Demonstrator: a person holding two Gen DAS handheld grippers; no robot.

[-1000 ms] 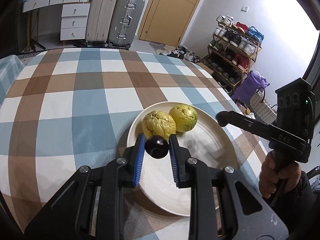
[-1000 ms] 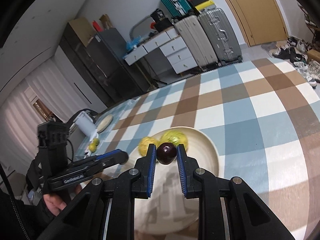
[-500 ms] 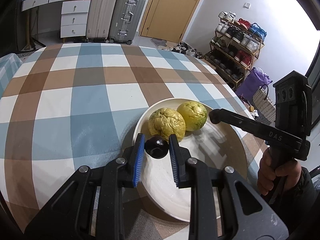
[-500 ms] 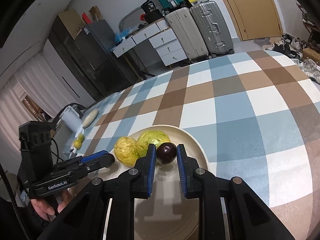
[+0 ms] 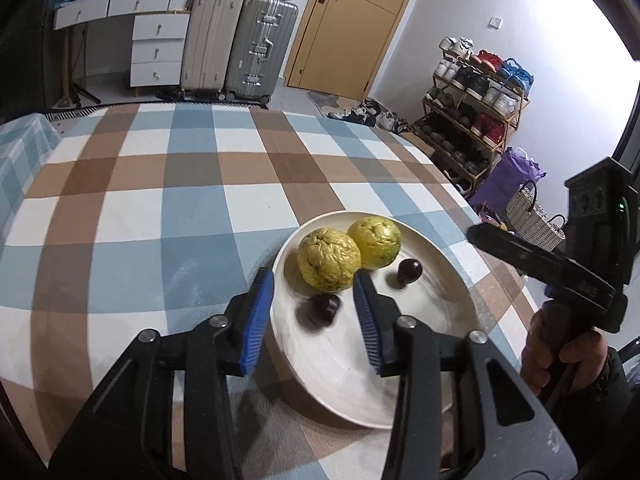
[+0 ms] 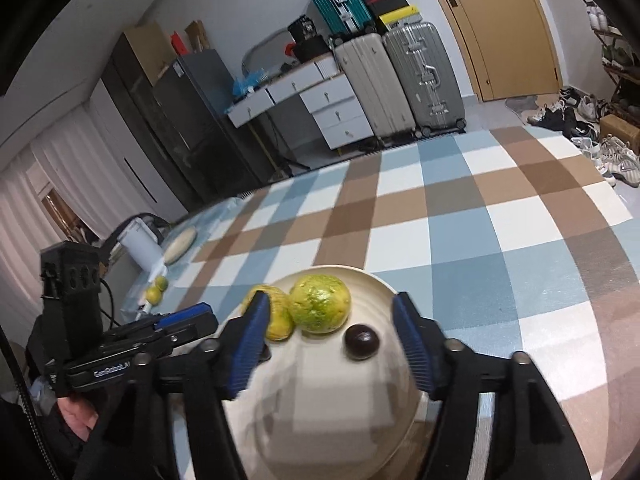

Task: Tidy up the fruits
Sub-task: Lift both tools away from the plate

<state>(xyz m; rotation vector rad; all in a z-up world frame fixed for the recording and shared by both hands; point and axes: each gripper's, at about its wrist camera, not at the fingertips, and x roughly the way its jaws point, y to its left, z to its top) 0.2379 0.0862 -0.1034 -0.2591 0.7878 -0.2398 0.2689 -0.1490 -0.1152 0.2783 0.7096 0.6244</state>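
A cream plate (image 5: 432,320) (image 6: 384,292) lies on the checked tablecloth. It holds two wrinkled yellow-green fruits (image 5: 328,259) (image 5: 374,242) (image 6: 319,303) (image 6: 276,312) and two small dark fruits. My left gripper (image 5: 314,312) is open, and one dark fruit (image 5: 323,309) lies loose on the plate between its jaws. My right gripper (image 6: 334,340) is open, and the other dark fruit (image 6: 362,341) (image 5: 409,271) lies on the plate between its jaws. Each gripper shows at the edge of the other's view, the right gripper (image 5: 480,236) and the left gripper (image 6: 188,320).
The checked table (image 5: 192,216) runs far back and left. A white jug (image 6: 140,244), a flat disc (image 6: 180,240) and two small yellow fruits (image 6: 156,290) sit near its left edge. Suitcases (image 5: 260,48), drawers and a shoe rack (image 5: 476,112) stand beyond.
Both grippers have opened and let go of their dark fruits, which now lie on the plate. Both have drawn back a little.
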